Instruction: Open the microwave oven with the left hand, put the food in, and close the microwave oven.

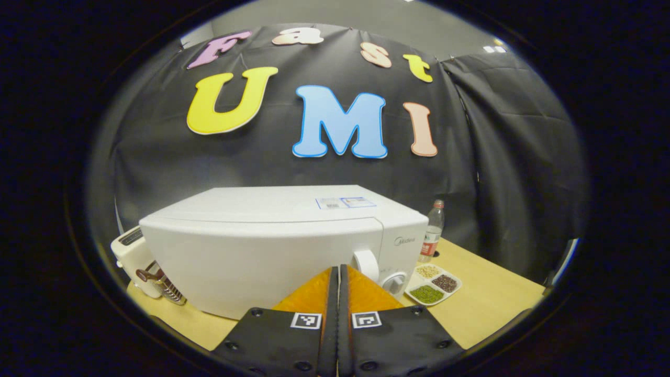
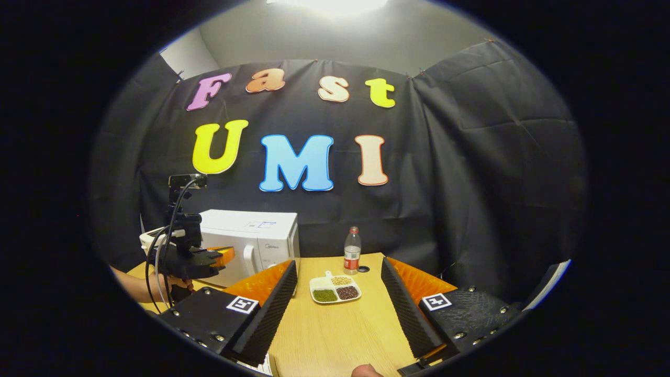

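White microwave oven (image 1: 272, 246) door shut, faces left gripper (image 1: 338, 277) | jaws closed

Bright ceiling light (image 2: 337, 4) glares overhead; both fisheye views are sharp at centre, bending and darkening toward the edges.

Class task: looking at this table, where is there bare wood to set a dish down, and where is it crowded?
Bare wood lies in front of the divided tray, toward the right gripper, and to the tray's right up to the table edge. It is crowded on the left: microwave, toaster beside it, the left gripper before its door. The water bottle stands behind the tray.
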Available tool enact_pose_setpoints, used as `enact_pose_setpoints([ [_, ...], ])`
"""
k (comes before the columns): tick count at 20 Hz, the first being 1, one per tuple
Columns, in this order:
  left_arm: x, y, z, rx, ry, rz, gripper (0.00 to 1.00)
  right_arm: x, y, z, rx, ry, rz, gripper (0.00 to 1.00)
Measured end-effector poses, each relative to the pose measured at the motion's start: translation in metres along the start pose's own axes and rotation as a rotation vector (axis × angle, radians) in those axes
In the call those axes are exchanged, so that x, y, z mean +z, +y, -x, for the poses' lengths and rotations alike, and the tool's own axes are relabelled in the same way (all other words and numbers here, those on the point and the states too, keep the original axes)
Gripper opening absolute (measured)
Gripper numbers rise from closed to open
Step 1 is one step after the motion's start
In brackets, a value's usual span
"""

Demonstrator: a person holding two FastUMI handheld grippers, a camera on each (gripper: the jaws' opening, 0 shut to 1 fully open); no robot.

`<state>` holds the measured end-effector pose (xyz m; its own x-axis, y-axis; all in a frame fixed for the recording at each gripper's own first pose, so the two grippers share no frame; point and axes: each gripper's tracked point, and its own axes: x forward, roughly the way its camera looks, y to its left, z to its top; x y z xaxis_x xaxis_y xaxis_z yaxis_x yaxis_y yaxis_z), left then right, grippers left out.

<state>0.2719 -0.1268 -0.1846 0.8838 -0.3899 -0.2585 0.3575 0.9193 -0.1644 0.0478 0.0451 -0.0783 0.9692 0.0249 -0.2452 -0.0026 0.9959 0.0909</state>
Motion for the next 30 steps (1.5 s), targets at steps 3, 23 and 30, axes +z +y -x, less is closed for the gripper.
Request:
enact_pose_setpoints([
  [3,0.027,-0.011,0.052,0.023,-0.064,0.002,0.07,0.010,0.005,0.004,0.086,-0.030,-0.003,0.98],
  [23,0.081,-0.019,0.318,0.215,-0.218,-0.039,0.21,0.027,0.044,0.069,0.302,-0.103,-0.053,0.98],
  [30,0.077,0.004,0.346,0.244,-0.224,-0.027,0.88,0.030,0.072,0.093,0.316,-0.114,-0.041,0.98],
])
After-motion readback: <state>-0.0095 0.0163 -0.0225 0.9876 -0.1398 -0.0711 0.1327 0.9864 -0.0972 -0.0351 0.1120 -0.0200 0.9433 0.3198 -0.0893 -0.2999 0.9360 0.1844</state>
